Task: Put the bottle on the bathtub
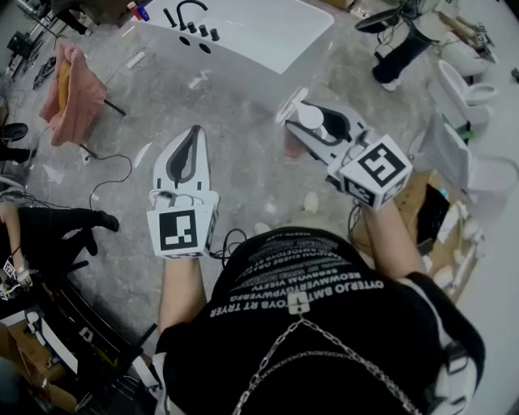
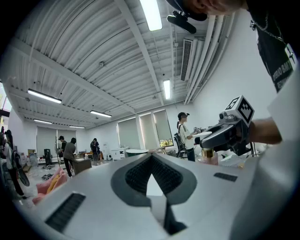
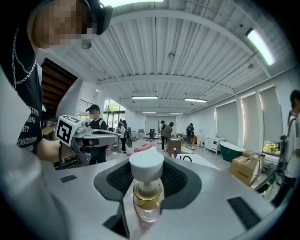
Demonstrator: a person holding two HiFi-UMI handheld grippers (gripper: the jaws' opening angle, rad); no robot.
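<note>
A pump bottle (image 1: 309, 118) with a white cap, a gold collar and a clear pink body (image 3: 146, 190) stands upright between the jaws of my right gripper (image 1: 312, 123), which is shut on it. The white bathtub (image 1: 268, 36) with a black faucet (image 1: 191, 16) lies further ahead on the floor, apart from both grippers. My left gripper (image 1: 187, 144) hovers to the left at about the same height, its jaws together and empty. In the left gripper view the right gripper (image 2: 224, 134) shows with the bottle (image 2: 209, 155). The right gripper view (image 3: 147, 165) shows the left gripper (image 3: 96, 136) to its left.
A pink cloth (image 1: 75, 91) hangs on a stand at the left, with cables (image 1: 113, 174) on the grey floor. Toilets (image 1: 470, 81) and a cardboard box (image 1: 423, 204) stand at the right. Small bottles (image 1: 138, 10) sit on the tub's far corner. People stand around the hall.
</note>
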